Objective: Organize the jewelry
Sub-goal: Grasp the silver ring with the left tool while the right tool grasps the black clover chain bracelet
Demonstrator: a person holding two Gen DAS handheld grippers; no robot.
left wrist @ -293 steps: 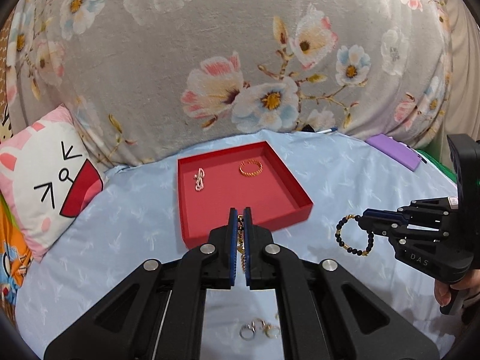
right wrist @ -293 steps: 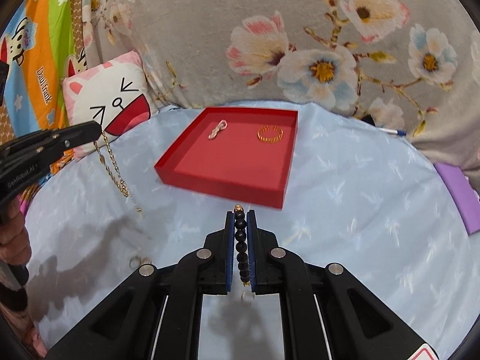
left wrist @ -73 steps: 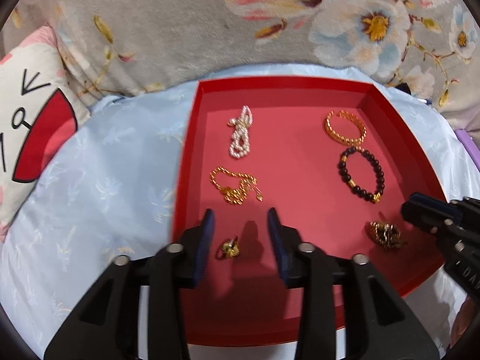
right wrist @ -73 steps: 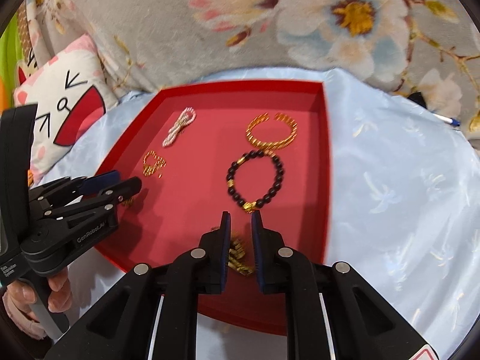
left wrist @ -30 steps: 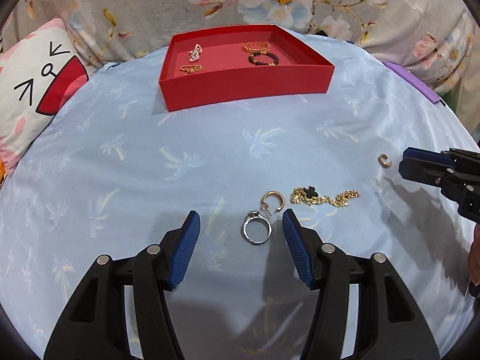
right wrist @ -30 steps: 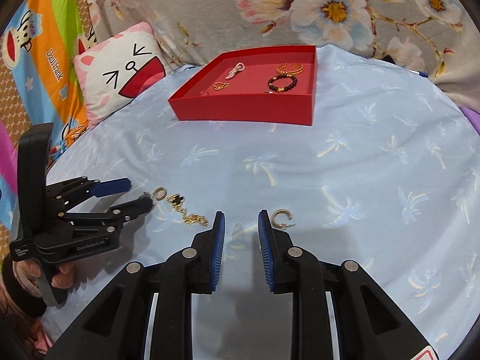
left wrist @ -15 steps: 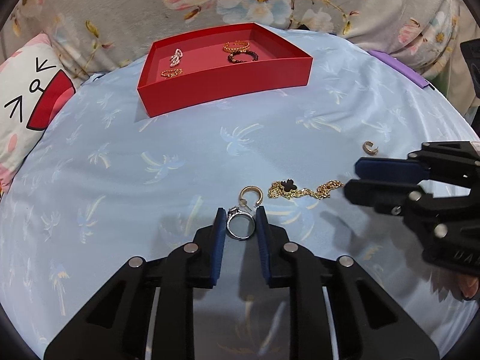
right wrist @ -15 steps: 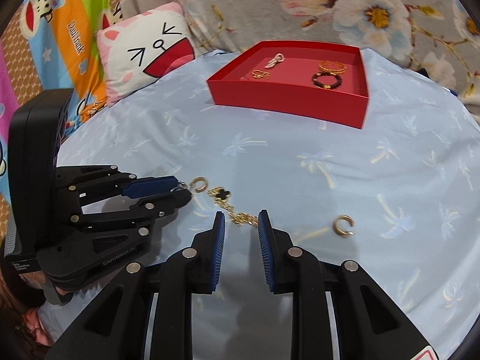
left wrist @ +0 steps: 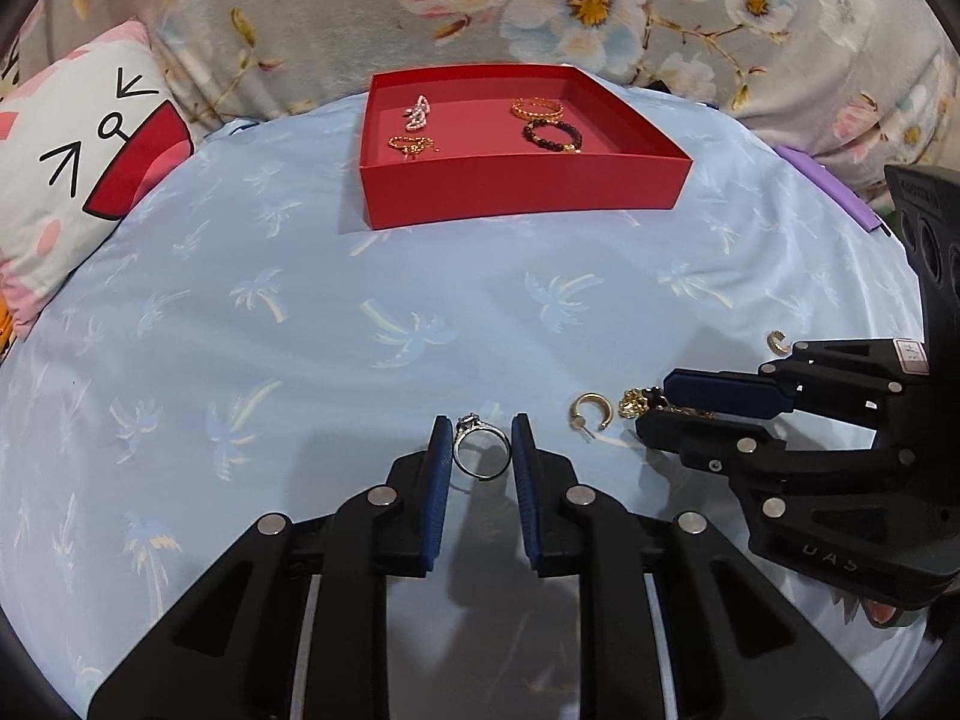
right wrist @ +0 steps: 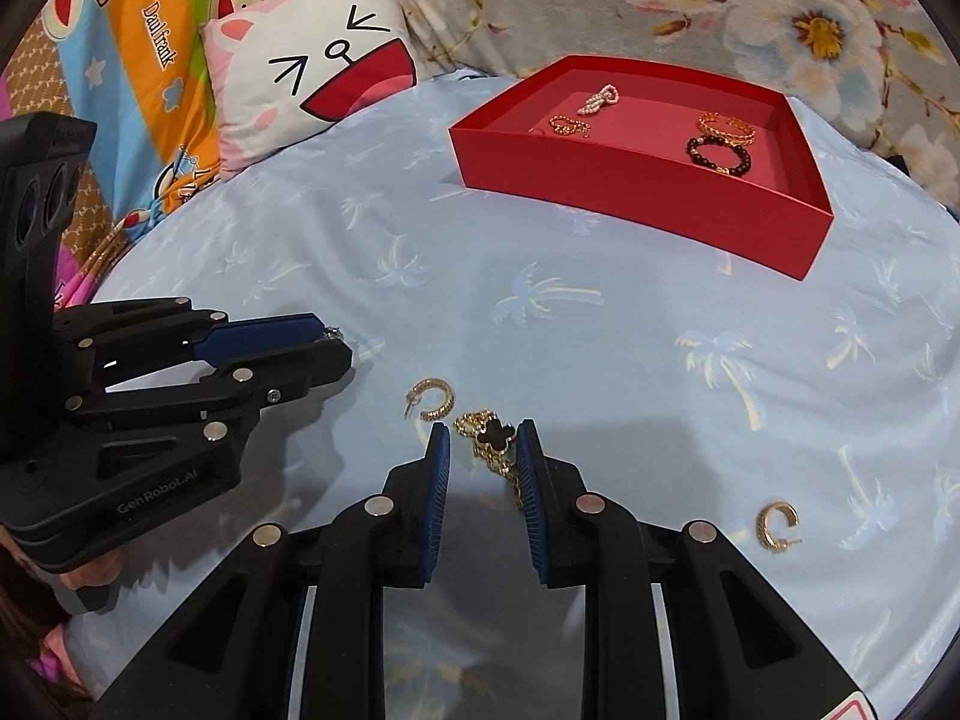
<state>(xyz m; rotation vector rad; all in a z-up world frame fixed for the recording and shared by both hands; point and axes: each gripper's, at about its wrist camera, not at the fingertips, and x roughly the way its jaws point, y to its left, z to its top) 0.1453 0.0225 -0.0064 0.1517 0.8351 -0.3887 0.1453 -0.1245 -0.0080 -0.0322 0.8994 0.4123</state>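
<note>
On the near blue sheet, my left gripper (left wrist: 481,443) pinches a silver ring (left wrist: 480,447); my right gripper (right wrist: 483,456) straddles a gold chain (right wrist: 493,441), jaws narrowly apart. Red tray (left wrist: 522,192) sits far.

Ahead of you: cat-face pillow (left wrist: 78,162) at left, floral grey blanket (left wrist: 540,6) behind, purple item (left wrist: 825,186) right, palm-print blue sheet (left wrist: 420,312) underneath.

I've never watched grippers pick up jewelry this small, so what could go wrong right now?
The ring sits between the left gripper's fingers, seemingly barely pinched; round and thin, it might pop out. The right gripper straddles the chain; a catch on one part could leave the rest dangling and snagging the cloth. A hoop earring lies close by and could be knocked.
</note>
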